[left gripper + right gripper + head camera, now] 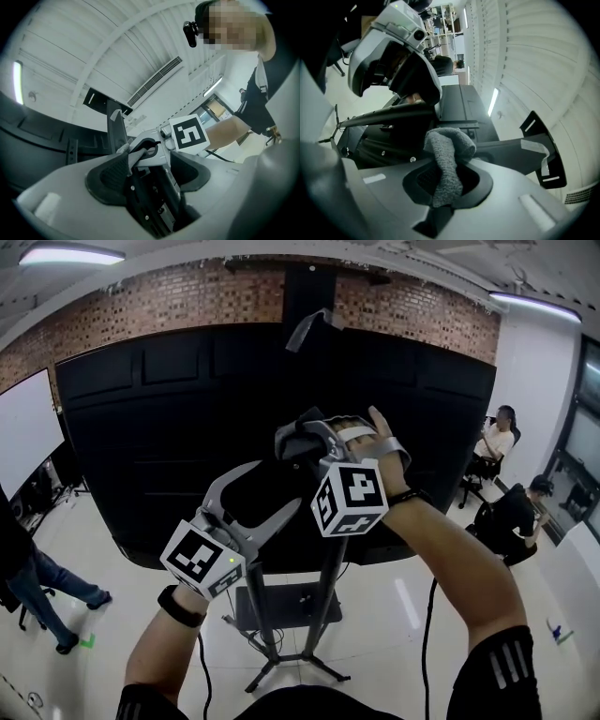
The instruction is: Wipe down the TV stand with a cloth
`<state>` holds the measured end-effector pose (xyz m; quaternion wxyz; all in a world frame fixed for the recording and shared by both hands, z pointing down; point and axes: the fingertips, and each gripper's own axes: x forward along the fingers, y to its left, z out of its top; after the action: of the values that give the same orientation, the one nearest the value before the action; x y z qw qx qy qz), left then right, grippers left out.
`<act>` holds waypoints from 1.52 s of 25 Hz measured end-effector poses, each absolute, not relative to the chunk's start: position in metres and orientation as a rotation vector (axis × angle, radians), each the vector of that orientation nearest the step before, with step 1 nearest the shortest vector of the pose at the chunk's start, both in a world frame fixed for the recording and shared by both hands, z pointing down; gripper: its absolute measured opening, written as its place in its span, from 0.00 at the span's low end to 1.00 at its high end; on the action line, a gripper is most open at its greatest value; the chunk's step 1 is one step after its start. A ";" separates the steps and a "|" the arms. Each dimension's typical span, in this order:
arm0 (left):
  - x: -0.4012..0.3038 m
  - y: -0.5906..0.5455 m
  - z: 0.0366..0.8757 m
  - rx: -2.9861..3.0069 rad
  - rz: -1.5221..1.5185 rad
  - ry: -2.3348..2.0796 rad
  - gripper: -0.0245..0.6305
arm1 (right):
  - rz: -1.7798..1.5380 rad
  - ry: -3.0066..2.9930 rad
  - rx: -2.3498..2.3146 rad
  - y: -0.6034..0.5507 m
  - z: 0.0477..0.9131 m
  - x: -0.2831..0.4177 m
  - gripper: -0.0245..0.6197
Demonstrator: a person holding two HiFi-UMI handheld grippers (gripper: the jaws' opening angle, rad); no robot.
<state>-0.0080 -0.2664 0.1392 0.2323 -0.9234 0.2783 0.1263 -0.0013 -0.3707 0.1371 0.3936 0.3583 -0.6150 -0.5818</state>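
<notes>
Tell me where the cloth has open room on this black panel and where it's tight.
Open: the panel left of the left gripper, and its right part beside the right gripper. Tight: the centre, where both grippers crowd together with the cloth.

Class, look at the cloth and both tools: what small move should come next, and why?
Probably ease the right tool forward until its grey cloth meets the black panel above the TV stand. The cloth is clamped in that tool, raised before the panel; the left tool is open and empty.
</notes>
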 end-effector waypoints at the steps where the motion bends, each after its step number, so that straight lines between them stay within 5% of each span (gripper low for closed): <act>1: -0.010 -0.267 0.146 -2.547 0.348 0.775 0.50 | -1.483 -1.532 0.897 -0.371 0.144 -0.002 0.09; 38: -0.028 -0.278 0.310 -2.833 0.265 0.887 0.50 | -1.355 -1.309 0.673 -0.374 0.394 -0.005 0.09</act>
<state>-0.0279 -0.2781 0.3099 0.0803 -0.9475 0.2967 0.0887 -0.0055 -0.3739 0.3937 0.5400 0.2829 -0.5507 -0.5701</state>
